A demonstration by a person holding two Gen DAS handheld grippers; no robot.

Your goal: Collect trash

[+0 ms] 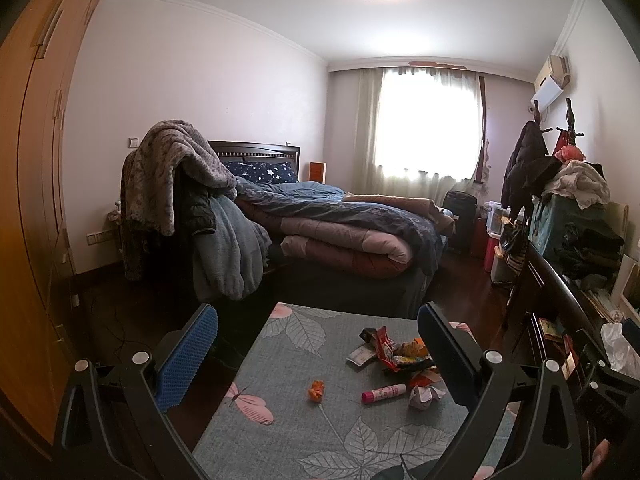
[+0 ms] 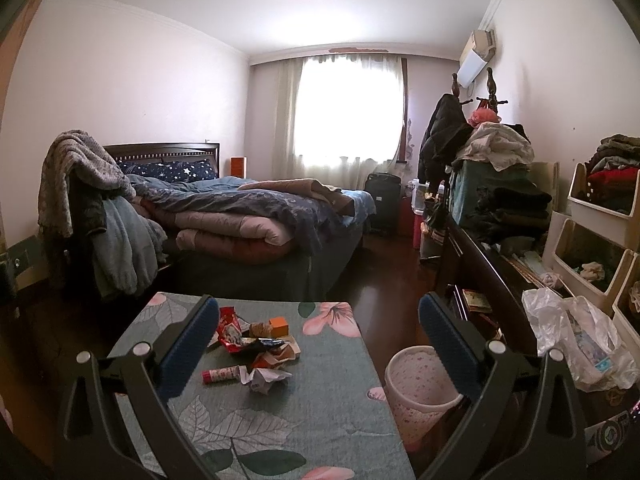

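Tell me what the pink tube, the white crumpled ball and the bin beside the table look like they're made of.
Pink tube: smooth and slightly glossy, probably plastic. White crumpled ball: matte with sharp creases, looks like paper. Bin: a pale speckled lining folds over its rim, likely a thin plastic bag; the bin's own material is hidden.

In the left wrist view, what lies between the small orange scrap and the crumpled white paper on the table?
The pink tube lies on its side between the orange scrap and the crumpled white paper, apart from the scrap; the left wrist view shows it.
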